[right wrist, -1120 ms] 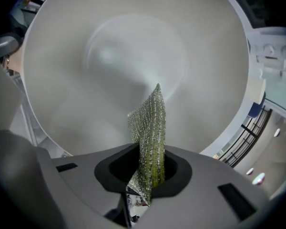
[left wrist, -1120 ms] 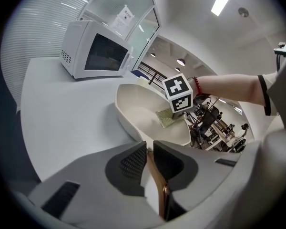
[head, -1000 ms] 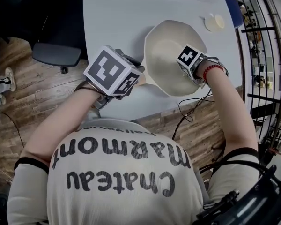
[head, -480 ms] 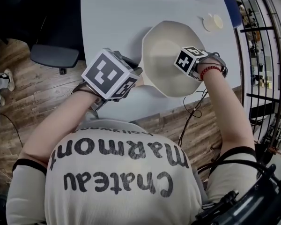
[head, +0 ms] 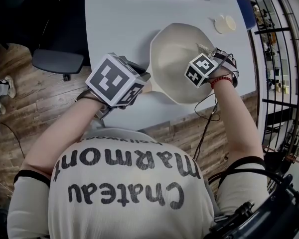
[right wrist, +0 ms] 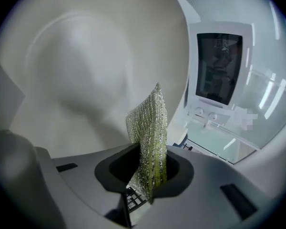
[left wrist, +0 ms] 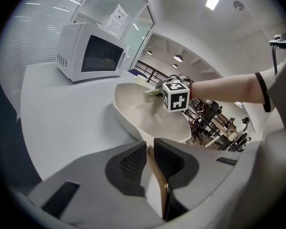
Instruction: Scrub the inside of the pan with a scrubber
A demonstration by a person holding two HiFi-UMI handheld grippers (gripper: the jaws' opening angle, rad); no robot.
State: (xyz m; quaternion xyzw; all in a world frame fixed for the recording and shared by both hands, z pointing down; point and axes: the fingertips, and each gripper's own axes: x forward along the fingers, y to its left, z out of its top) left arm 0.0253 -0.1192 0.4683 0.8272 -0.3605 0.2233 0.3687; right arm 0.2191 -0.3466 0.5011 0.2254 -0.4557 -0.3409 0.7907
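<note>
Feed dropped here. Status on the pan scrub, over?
Left gripper on pan handle, jaws just easing open. Right gripper shut on scrubber, inside pan. Path clear.

**Your shirt carries the only words that can be read**

On your T-shirt [head: 124, 183], upside down in the head view, large dark letters read "Chateau Marmont". A smaller line at the shirt's upper edge in that view reads "Hollywood". The cube [head: 114, 78] on your left gripper [head: 145, 79] and the cube [head: 198, 69] on your right gripper [head: 205, 48] bear black-and-white square markers, patterns rather than letters. Behind the microwave [left wrist: 93, 57], a printed sheet [left wrist: 118, 16] hangs on the glass partition, its print too small to read.
</note>
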